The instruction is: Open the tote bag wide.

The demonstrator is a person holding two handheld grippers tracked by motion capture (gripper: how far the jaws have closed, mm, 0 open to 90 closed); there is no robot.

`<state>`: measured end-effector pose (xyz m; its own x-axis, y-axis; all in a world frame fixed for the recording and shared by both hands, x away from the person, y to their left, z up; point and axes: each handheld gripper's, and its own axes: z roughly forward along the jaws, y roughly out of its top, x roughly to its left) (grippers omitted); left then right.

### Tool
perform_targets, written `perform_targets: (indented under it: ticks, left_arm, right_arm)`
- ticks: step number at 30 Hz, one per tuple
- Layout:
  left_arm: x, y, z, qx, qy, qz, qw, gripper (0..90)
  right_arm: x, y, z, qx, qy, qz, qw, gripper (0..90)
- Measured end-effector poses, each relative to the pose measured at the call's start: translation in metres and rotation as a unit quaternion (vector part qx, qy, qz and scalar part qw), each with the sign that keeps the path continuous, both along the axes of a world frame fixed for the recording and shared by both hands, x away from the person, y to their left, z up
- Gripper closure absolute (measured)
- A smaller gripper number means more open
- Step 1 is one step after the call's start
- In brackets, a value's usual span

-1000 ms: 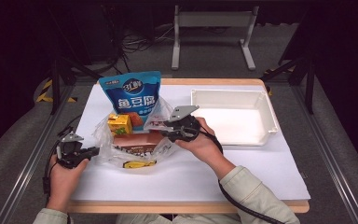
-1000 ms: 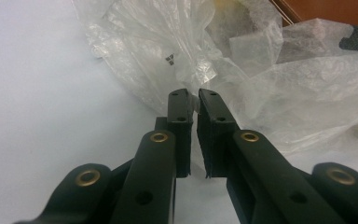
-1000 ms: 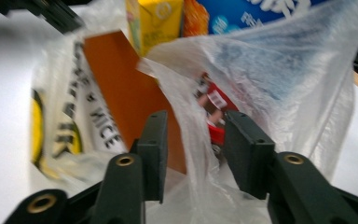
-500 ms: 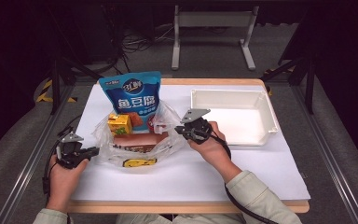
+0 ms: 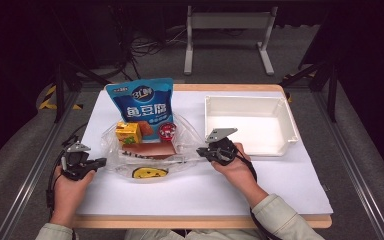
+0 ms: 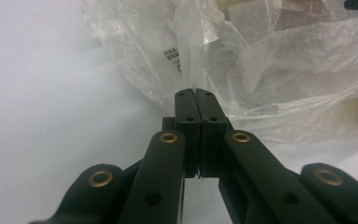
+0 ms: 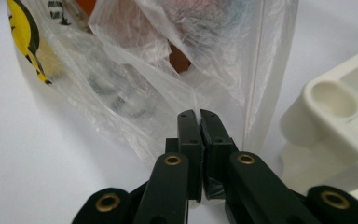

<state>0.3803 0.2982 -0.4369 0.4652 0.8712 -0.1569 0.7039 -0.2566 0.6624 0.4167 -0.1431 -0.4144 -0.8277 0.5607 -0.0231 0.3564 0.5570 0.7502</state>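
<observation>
A clear plastic bag with a yellow smiley print lies at the middle of the white table. Inside it are a yellow carton, a brown packet and a small red round item. My left gripper is at the bag's left edge. Its jaws have just closed further and are shut on a fold of the bag. At the bag's right edge, my right gripper is shut on the bag, with film pinched between the jaws. The bag is stretched out between the two.
A blue snack pouch stands upright just behind the bag. A white empty tray sits at the right, its corner close to my right gripper. Bare white table lies in front of the bag.
My right gripper moved right and toward the person, lower to the table, drawing the bag's right side out wider. The left gripper stayed in place.
</observation>
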Motion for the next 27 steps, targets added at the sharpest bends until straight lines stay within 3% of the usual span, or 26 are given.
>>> perform_targets:
  ticks: [6, 10, 15, 19, 22, 27]
  left_arm:
    - [0.002, 0.0, -0.001, 0.0, 0.005, -0.006, 1.0, 89.9]
    - [0.003, -0.001, -0.002, -0.003, 0.007, -0.005, 1.0, 89.9]
    - [0.002, -0.001, -0.001, -0.007, 0.002, -0.003, 1.0, 87.7]
    - [-0.004, 0.002, 0.008, -0.022, -0.026, 0.003, 0.9994, 77.1]
    - [-0.011, 0.0, 0.017, -0.016, -0.049, 0.005, 0.9987, 74.3]
    - [-0.024, -0.001, 0.035, -0.017, -0.094, 0.003, 0.9954, 70.3]
  right_arm:
    - [0.001, 0.002, -0.015, -0.01, 0.026, 0.002, 0.9996, 88.1]
    - [0.005, 0.006, -0.025, -0.032, 0.049, 0.006, 0.9983, 87.7]
    - [0.006, 0.007, -0.025, -0.028, 0.05, 0.006, 0.9983, 87.1]
    - [0.005, 0.008, -0.024, -0.026, 0.046, 0.006, 0.9986, 87.0]
    - [0.005, 0.008, -0.024, -0.027, 0.044, 0.008, 0.9987, 86.8]
    - [0.005, 0.009, -0.024, -0.027, 0.044, 0.007, 0.9986, 86.7]
